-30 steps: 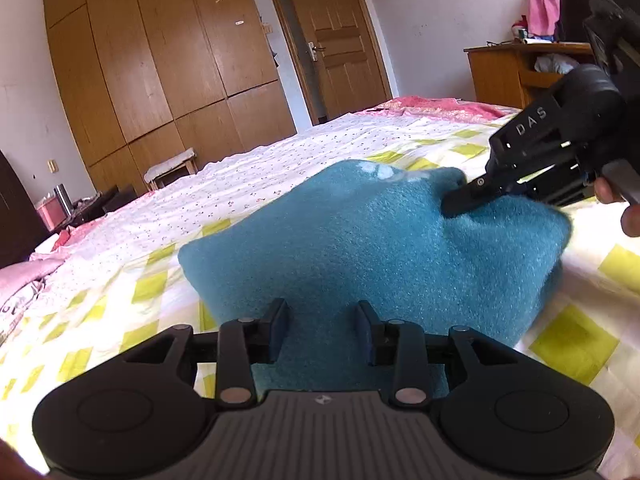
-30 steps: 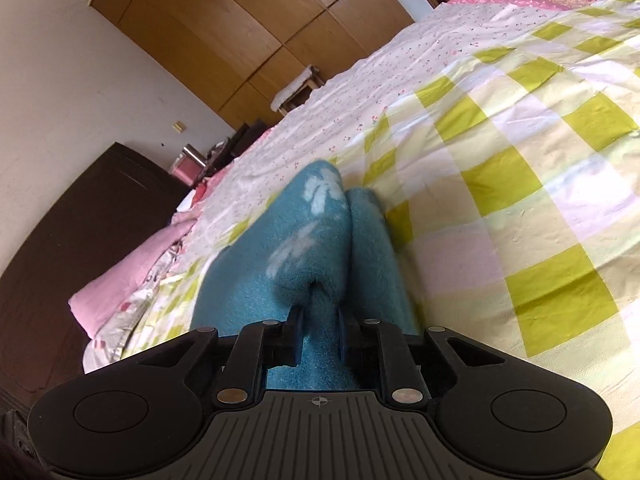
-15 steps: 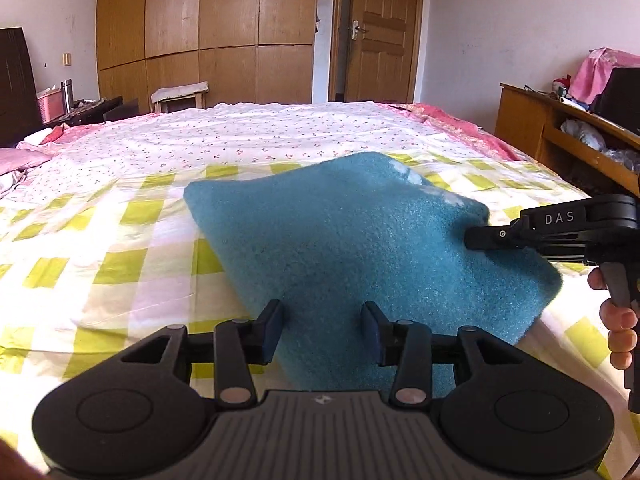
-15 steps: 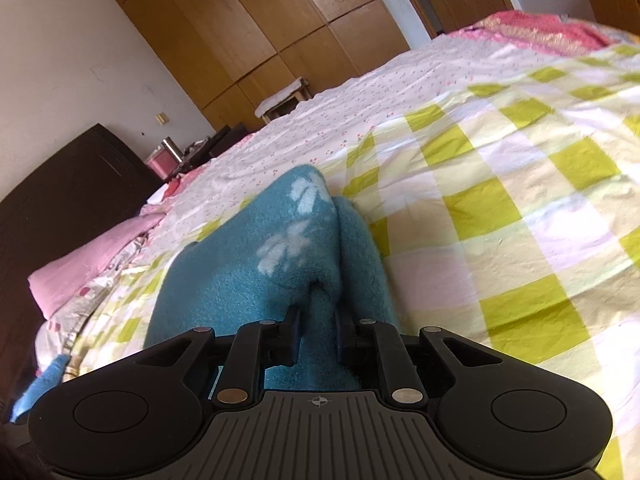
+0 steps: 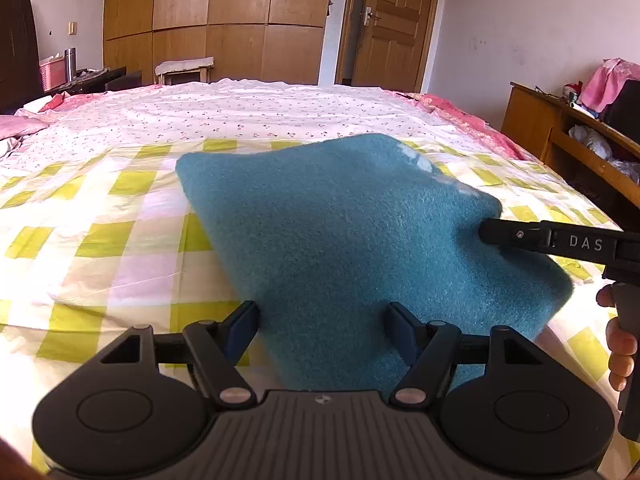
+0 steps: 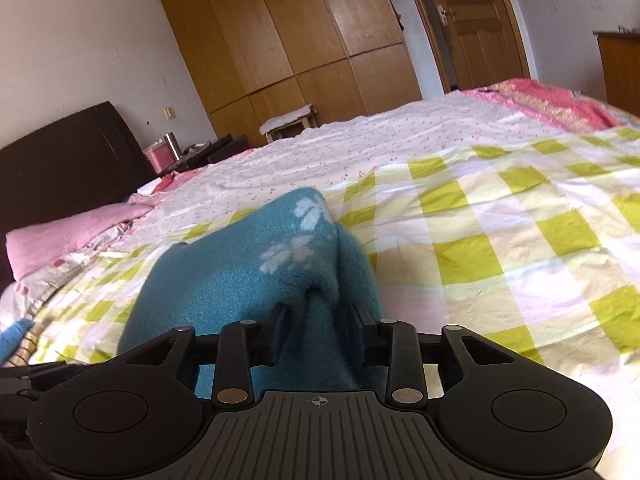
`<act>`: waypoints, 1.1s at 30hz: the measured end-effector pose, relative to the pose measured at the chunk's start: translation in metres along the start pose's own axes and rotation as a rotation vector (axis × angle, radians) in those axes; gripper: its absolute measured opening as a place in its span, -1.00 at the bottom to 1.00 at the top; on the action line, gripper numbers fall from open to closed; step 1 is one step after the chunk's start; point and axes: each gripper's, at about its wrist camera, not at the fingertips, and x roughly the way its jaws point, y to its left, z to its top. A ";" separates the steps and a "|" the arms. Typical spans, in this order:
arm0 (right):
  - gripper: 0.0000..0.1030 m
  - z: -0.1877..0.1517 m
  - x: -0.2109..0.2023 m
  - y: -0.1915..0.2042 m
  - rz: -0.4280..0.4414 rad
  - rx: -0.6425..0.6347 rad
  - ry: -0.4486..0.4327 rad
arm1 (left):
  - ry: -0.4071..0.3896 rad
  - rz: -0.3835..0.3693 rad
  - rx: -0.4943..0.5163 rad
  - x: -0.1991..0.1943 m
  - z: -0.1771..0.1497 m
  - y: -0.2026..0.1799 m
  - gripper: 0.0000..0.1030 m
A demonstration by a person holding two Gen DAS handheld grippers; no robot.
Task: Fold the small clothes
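A teal fleece garment [image 5: 352,232] with pale flower marks lies folded on the yellow-checked bedsheet [image 5: 100,240]. My left gripper [image 5: 322,328] sits low over its near edge. Its jaws are opening, wide apart, with the cloth between them and neither pad pressing on it. From the right, my right gripper [image 5: 486,232] reaches onto the garment's right edge. In the right wrist view a raised fold of the garment [image 6: 248,280] stands between the right gripper's [image 6: 318,332] fingers. Those jaws are opening too, and the left pad stands off the fold.
A person's hand [image 5: 620,344] holds the right gripper's handle. A wooden desk [image 5: 560,128] stands beside the bed on the right. A pink pillow [image 6: 60,236] and dark headboard [image 6: 60,152] are at the bed's left end. Wardrobe [image 5: 208,20] and door stand beyond.
Both grippers have rolled to level and their jaws have spread apart, the right one letting go of the fold it pinched. The garment has settled flatter on the sheet.
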 end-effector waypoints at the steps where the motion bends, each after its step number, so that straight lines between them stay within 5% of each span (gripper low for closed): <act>1: -0.10 -0.001 0.001 0.003 -0.027 -0.027 -0.005 | -0.001 -0.001 0.001 0.000 0.000 0.000 0.43; 3: 0.22 -0.003 0.003 0.005 -0.076 -0.078 -0.020 | -0.002 -0.004 0.010 0.000 -0.001 0.000 0.43; 8: 0.28 -0.003 0.022 -0.014 -0.003 0.030 0.069 | -0.004 -0.004 0.020 0.003 -0.001 0.000 0.48; 11: 0.04 -0.004 0.030 -0.030 0.100 0.203 0.142 | 0.003 -0.019 0.021 0.002 0.000 0.002 0.47; 21: -0.32 -0.032 0.002 -0.009 0.257 0.340 0.289 | 0.042 -0.046 0.075 -0.037 -0.019 0.011 0.22; 27: -0.33 -0.061 -0.043 0.011 0.231 0.306 0.348 | 0.067 -0.083 0.095 -0.070 -0.041 0.011 0.22; 33: -0.17 -0.046 -0.076 0.010 0.118 0.315 0.236 | 0.040 -0.077 0.143 -0.082 -0.045 0.004 0.23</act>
